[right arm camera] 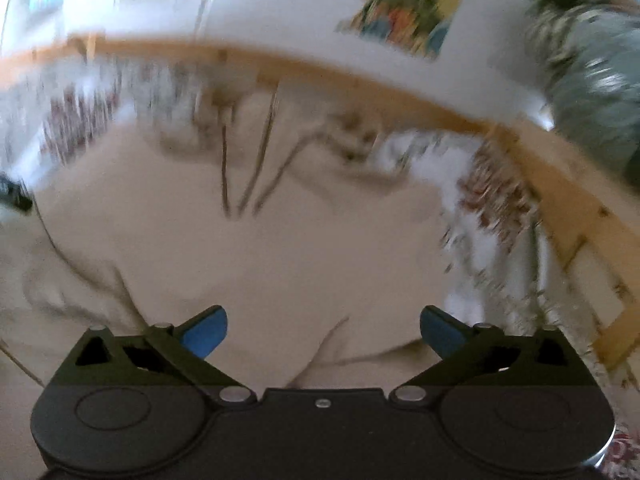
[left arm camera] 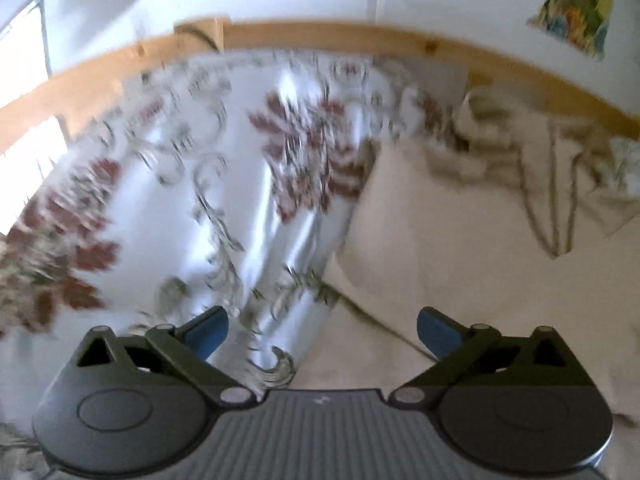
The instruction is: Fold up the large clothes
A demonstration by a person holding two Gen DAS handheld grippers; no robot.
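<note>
Left gripper (left arm camera: pixel 322 334) is spread wide, blue fingertips (left arm camera: pixel 206 336) far apart, nothing between them. Directly under and ahead of it runs the left edge of the cream garment (left arm camera: pixel 460 240), a seam going from near the right fingertip up and away; the edge sits roughly on the gripper's centre line, with the cloth spreading off to the right and the floral bedsheet (left arm camera: pixel 168 200) to the left. Right gripper (right arm camera: pixel 323 334) is also wide open and holds nothing; the cream garment (right arm camera: pixel 260 260) fills everything below and ahead of it, a hem or fold line just in front of the fingers, drawstring-like cords (right arm camera: pixel 248 168) further ahead toward the wooden bed rail (right arm camera: pixel 360 84). Both views are motion-blurred, so height above the cloth can't be read. The garment's long axis seems to run away from both tools toward the rail. Judgement: the right gripper is centred over the cloth, the left is at its side edge, so each likely takes its own side of the near hem.
</note>
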